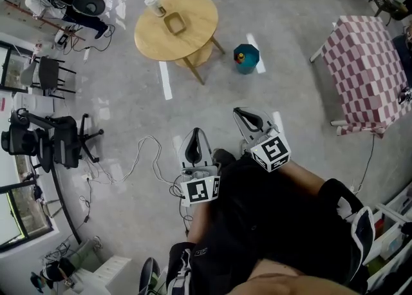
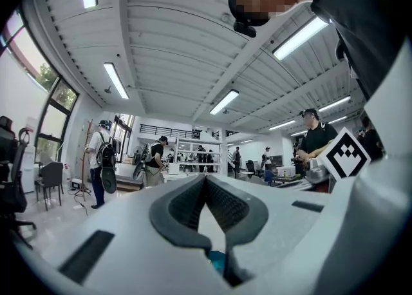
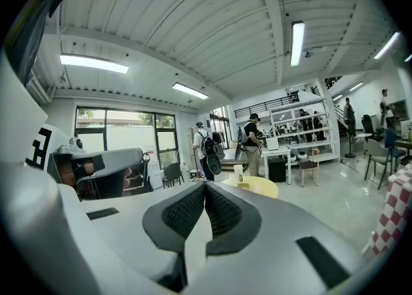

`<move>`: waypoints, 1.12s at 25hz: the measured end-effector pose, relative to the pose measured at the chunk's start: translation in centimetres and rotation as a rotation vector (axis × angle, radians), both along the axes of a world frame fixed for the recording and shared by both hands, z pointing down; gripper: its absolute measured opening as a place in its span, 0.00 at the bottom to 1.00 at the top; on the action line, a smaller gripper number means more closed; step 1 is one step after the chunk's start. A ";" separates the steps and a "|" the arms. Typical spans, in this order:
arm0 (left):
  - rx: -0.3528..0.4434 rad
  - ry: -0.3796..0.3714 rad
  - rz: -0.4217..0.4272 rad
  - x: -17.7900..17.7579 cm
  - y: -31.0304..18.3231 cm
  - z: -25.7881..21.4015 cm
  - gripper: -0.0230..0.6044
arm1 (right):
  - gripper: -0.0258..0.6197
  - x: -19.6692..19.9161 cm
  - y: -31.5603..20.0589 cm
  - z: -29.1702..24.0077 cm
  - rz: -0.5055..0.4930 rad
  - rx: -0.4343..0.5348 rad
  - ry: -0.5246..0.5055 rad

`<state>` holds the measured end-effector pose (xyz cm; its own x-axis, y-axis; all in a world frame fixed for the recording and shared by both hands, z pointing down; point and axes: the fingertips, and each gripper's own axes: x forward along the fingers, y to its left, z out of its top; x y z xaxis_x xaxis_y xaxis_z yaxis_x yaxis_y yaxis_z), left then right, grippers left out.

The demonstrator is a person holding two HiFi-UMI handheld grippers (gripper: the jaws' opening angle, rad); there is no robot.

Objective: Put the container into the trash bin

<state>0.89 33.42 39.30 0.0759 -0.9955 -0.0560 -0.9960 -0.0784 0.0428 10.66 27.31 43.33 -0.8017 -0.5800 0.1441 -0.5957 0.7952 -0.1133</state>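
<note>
A brown square container (image 1: 175, 23) lies on a round wooden table (image 1: 193, 36) far ahead, next to a pale cup (image 1: 154, 5). On the floor to the right of that table stands a teal trash bin (image 1: 246, 58). My left gripper (image 1: 196, 133) and right gripper (image 1: 240, 113) hang side by side over the grey floor, well short of the table, both shut and empty. In the right gripper view the yellow table (image 3: 261, 187) with the cup (image 3: 238, 171) shows just past the shut right gripper (image 3: 205, 186). The left gripper (image 2: 206, 178) also has its pads together.
A table with a red-checked cloth (image 1: 367, 68) stands at the right. Black office chairs (image 1: 58, 139) and loose cables (image 1: 138, 158) lie at the left. Several people (image 2: 103, 161) stand by shelves and desks in the distance.
</note>
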 end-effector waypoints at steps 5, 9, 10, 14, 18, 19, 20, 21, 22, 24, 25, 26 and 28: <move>-0.021 0.009 -0.016 0.7 -0.3 0.9 0.05 | 0.08 0.4 -0.6 0.6 -0.019 -0.012 0.001; -0.023 0.020 -0.018 0.4 -1.6 1.4 0.05 | 0.08 -0.2 -1.6 1.3 -0.032 -0.018 0.017; -0.024 0.025 -0.018 0.2 -2.0 1.6 0.05 | 0.08 -0.5 -1.9 1.5 -0.034 -0.020 0.024; -0.029 0.044 -0.013 -1.1 -4.2 2.4 0.05 | 0.08 -1.8 -3.9 2.2 -0.034 -0.023 0.042; -0.012 0.060 -0.007 -3.5 -7.4 2.5 0.05 | 0.08 -3.9 -6.4 2.5 -0.032 -0.017 0.057; -0.007 0.061 -0.003 -4.1 -8.4 2.4 0.05 | 0.08 -4.6 -7.3 2.5 -0.031 -0.013 0.061; -0.002 0.060 0.001 -4.7 -9.4 2.3 0.05 | 0.08 -5.2 -8.2 2.5 -0.030 -0.010 0.064; 0.002 0.058 0.005 -5.4 -10.4 2.1 0.05 | 0.08 -5.9 -9.1 2.4 -0.028 -0.007 0.067; 0.006 0.057 0.009 -6.2 -11.3 1.8 0.05 | 0.08 -6.7 -10.0 2.2 -0.026 -0.005 0.069; 0.014 0.055 0.014 -7.9 -13.0 1.3 0.05 | 0.08 -8.3 -11.7 1.8 -0.022 -0.002 0.070; 0.018 0.055 0.015 -8.8 -13.8 1.0 0.05 | 0.08 -9.2 -12.6 1.6 -0.021 0.000 0.070; 0.020 0.055 0.016 -9.7 -14.6 0.8 0.05 | 0.08 -10.1 -13.5 1.5 -0.019 0.002 0.071; 0.021 0.055 0.016 -11.5 -16.2 0.5 0.05 | 0.08 -11.7 -15.2 1.4 -0.016 0.006 0.076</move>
